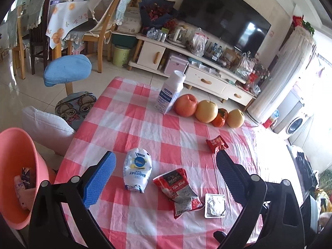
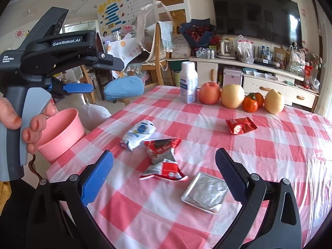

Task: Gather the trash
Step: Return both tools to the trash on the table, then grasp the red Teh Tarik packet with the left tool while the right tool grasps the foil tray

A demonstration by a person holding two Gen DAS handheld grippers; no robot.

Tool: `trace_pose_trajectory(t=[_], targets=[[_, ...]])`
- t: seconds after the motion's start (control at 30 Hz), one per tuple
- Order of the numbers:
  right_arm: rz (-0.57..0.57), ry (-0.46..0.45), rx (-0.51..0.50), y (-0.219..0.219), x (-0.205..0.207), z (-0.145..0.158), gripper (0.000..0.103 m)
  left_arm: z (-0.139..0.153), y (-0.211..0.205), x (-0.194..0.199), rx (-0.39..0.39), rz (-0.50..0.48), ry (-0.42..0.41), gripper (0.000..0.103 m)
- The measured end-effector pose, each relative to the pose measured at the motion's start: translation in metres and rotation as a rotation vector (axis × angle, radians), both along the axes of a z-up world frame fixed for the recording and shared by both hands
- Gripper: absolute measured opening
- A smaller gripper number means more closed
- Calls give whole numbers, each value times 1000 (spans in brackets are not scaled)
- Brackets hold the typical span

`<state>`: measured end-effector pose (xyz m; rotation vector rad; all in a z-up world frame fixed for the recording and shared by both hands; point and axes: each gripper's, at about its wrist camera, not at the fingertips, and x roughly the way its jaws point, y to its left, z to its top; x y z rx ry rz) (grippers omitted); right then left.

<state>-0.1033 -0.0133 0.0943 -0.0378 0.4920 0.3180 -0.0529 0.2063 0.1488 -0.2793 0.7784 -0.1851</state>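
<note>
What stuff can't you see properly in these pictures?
- Pink bin: left wrist view, its bottom is hidden by the left gripper and cut off by the lens edge.
- White bottle: label print too small in both views.
- Foil tray: right wrist view, contents covered by foil.

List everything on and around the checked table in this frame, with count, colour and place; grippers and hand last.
white snack bag: 1, white and blue, near left of table
red sachet: 1, red and grey, near centre, right of the white bag
foil tray: 1, silver, right of the red sachet
small red wrapper: 1, red, mid-right, apart from the others
white bottle: 1, white with blue label, upright at far edge
fruit: 4 or 5, red, yellow, orange, in a row right of the bottle
pink bin: 1, pink, off the table's left side, wrappers inside
tablecloth: 1, red and white check
left gripper: open, above the table
right gripper: open, above the red sachet
hand: 1, on the left gripper's handle
</note>
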Motion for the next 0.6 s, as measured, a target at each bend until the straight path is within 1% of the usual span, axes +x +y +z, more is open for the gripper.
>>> trace_pose_trajectory(t=[0.13, 0.2, 0.3, 0.37, 0.43, 0.53, 0.6], targets=[[-20, 4, 6, -17, 2, 0, 99, -3, -14, 1, 27, -10, 17, 96], [-39, 12, 24, -28, 4, 1, 99, -7, -21, 2, 37, -6, 44, 96], [-75, 20, 51, -46, 7, 3, 99, -18, -29, 5, 38, -5, 104, 96], [-103, 29, 64, -60, 10, 4, 99, -29, -35, 6, 41, 8, 159, 96], [-131, 46, 74, -75, 15, 3, 99, -39, -39, 6, 23, 18, 202, 96], [-151, 80, 97, -93, 22, 0, 99, -49, -45, 5, -7, 25, 238, 96], [-149, 108, 99, -102, 26, -3, 99, -57, -52, 5, -12, 30, 261, 96]])
